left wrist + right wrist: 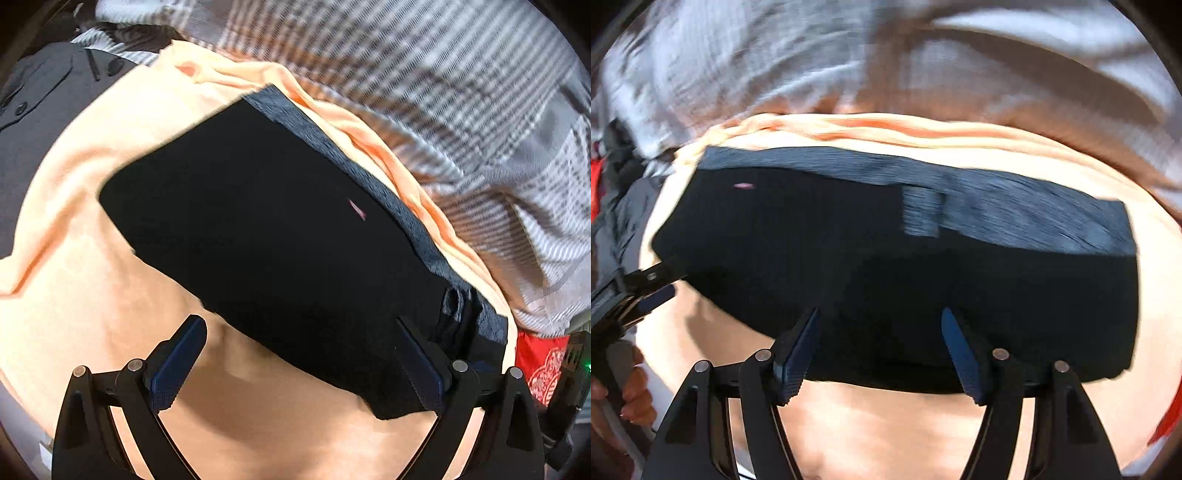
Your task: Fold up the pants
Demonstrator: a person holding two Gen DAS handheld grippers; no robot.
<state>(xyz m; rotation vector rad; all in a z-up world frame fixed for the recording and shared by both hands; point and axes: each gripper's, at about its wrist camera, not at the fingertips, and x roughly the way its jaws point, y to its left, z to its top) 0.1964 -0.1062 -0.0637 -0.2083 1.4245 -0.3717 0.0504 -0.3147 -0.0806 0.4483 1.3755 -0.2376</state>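
Observation:
The black pants (266, 236) lie folded into a long block on a peach cloth (74, 280). A grey ribbed waistband (332, 147) runs along their far edge, with a small pink tag near it. My left gripper (301, 350) is open just short of the pants' near edge, its right finger over the cloth. In the right wrist view the pants (886, 266) span the frame, waistband (997, 206) at the back. My right gripper (881, 343) is open, fingertips at the near edge. The left gripper (657, 291) shows at the left end of the pants.
A grey striped blanket (443, 92) is bunched behind the peach cloth. A dark grey garment with buttons (37, 110) lies at the far left. A red patterned item (539, 365) sits at the right. A hand (631, 391) holds the left gripper.

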